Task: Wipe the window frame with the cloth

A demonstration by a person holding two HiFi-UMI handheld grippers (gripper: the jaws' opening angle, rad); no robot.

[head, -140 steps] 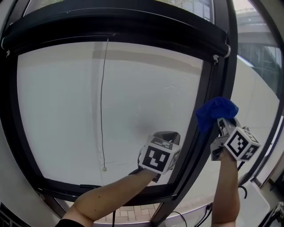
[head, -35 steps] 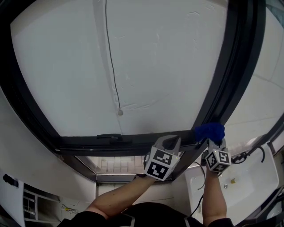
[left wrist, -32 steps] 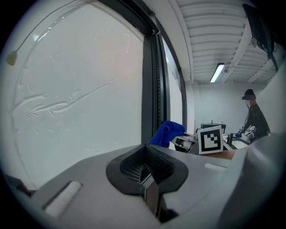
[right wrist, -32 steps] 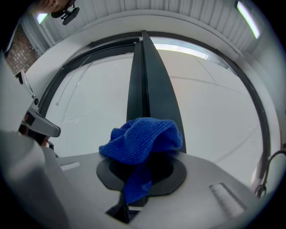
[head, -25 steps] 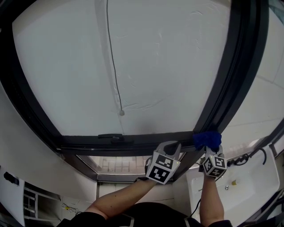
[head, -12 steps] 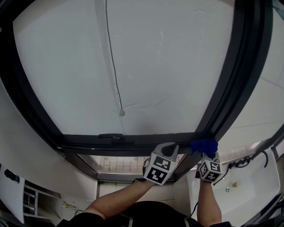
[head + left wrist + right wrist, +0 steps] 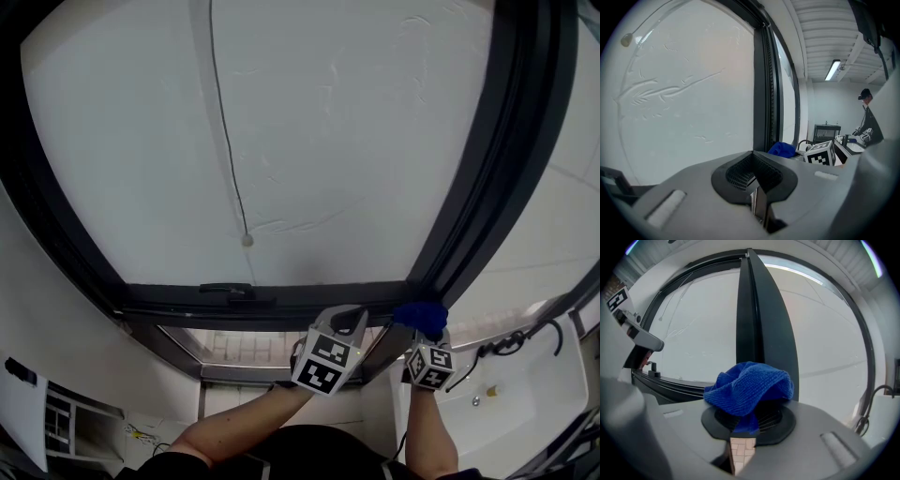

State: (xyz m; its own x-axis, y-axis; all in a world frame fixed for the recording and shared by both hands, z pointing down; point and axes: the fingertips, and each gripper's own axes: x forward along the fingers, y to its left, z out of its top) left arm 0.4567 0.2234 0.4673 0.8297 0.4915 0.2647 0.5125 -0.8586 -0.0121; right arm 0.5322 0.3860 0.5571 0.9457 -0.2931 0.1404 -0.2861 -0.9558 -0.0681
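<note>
At lower centre of the head view, the left gripper (image 7: 348,320) hangs just below the bottom rail of the window frame (image 7: 281,302), its jaws pressed together with nothing between them. Just to its right, the right gripper (image 7: 424,336) pinches the blue cloth (image 7: 419,317), bunched against the frame's lower corner where the upright meets the rail.

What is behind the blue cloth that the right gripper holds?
The black upright frame bar, with white panes on both sides. The cloth covers the bar's foot; whether they touch cannot be told.
</note>
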